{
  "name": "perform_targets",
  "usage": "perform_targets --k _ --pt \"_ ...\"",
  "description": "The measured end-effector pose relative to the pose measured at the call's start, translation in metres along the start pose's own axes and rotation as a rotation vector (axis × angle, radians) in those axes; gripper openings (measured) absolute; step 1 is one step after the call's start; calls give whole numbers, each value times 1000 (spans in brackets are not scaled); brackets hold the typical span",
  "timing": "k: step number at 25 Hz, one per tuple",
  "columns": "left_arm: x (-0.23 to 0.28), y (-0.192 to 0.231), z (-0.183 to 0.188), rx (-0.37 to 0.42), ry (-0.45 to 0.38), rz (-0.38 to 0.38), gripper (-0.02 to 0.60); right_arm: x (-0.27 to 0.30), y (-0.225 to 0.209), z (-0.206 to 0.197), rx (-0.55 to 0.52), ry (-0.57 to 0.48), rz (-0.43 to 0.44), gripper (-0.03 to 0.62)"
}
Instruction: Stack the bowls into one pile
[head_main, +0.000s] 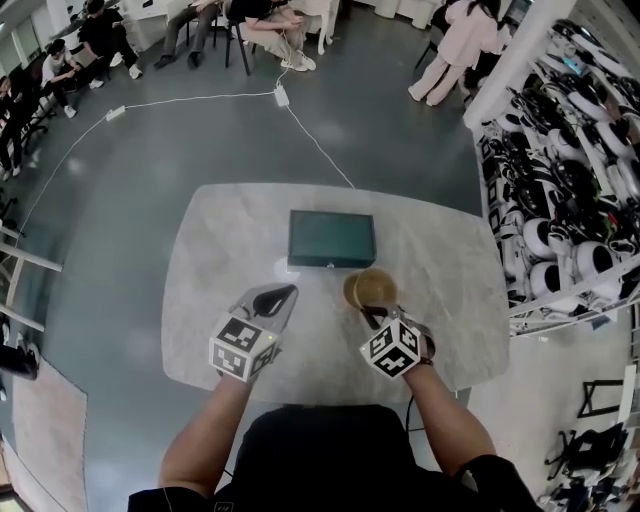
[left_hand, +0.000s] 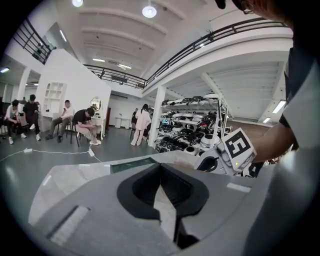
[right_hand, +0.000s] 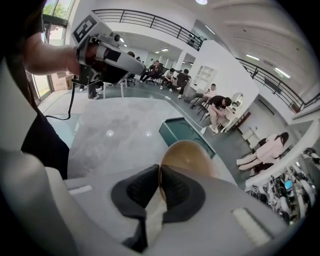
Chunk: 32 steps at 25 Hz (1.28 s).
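The right gripper (head_main: 375, 316) has its fingers (right_hand: 135, 187) clamped on the rim of the brown bowl (head_main: 368, 288), just beside the green box (head_main: 332, 238) on the desk (head_main: 220, 260). The left gripper (head_main: 278, 298) is fully closed (nothing held).

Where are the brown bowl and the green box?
brown bowl (head_main: 368, 285), head view, on its inside.
green box (head_main: 331, 237), head view, on the middle of its top.
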<state>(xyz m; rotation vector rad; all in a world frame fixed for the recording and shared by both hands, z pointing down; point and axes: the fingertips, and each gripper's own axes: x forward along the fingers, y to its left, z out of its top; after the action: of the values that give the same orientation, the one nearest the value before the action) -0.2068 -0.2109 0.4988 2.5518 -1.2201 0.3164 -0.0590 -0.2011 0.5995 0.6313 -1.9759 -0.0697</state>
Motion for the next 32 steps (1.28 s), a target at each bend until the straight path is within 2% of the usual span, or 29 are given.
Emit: perform_targets --k 8,14,22,28,32 --pt "33 10 -5 -17 30 21 11 38 -20 -16 -65 40 65 18" --pt "45 12 -23 -42 66 31 11 68 -18 -26 -109 79 137 18" --pt "46 20 -31 -64 86 44 11 90 -16 -33 -82 124 192 26" --pt "35 20 -36 -74 81 52 11 91 -11 -35 -36 141 188 68" --pt "24 22 -32 -70 68 62 11 80 -9 -27 -15 127 177 72"
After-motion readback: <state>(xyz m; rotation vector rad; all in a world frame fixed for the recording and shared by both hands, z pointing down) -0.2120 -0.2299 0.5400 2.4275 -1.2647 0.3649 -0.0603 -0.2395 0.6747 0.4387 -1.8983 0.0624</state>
